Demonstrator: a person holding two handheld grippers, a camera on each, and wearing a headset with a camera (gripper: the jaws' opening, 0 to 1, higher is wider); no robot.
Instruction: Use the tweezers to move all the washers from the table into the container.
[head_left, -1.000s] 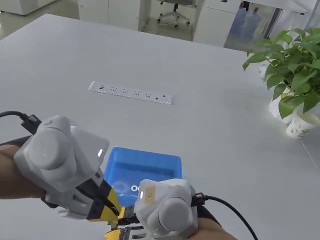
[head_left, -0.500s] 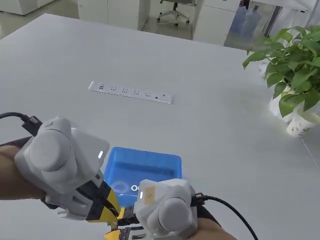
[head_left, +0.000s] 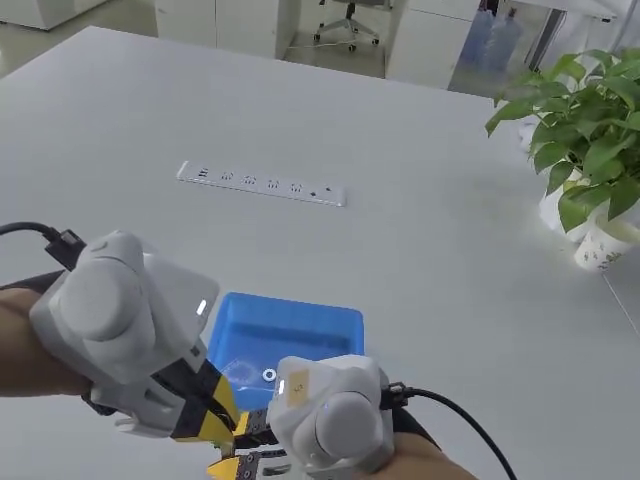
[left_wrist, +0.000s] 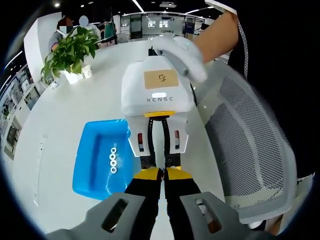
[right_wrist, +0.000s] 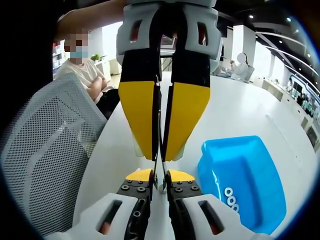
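The left gripper (left_wrist: 163, 175) was clenched, its yellow tips pinched on the thin tweezers (right_wrist: 160, 169), which ran up as a dark sliver between them. Facing it tip to tip, the right gripper (right_wrist: 160, 178) had its pads close on either side of the same blade; whether they pressed on it could not be told. In the head view the meeting of the jaws was cut off at the bottom edge, and the tweezers lay hidden under the two white housings. Just beside the jaws stood the blue container (left_wrist: 90, 150) on the white table (head_left: 420, 260). The left gripper view showed three washers (left_wrist: 113, 160) in a row inside it. In the head view one washer showed clearly, the rest hidden behind the right gripper's housing.
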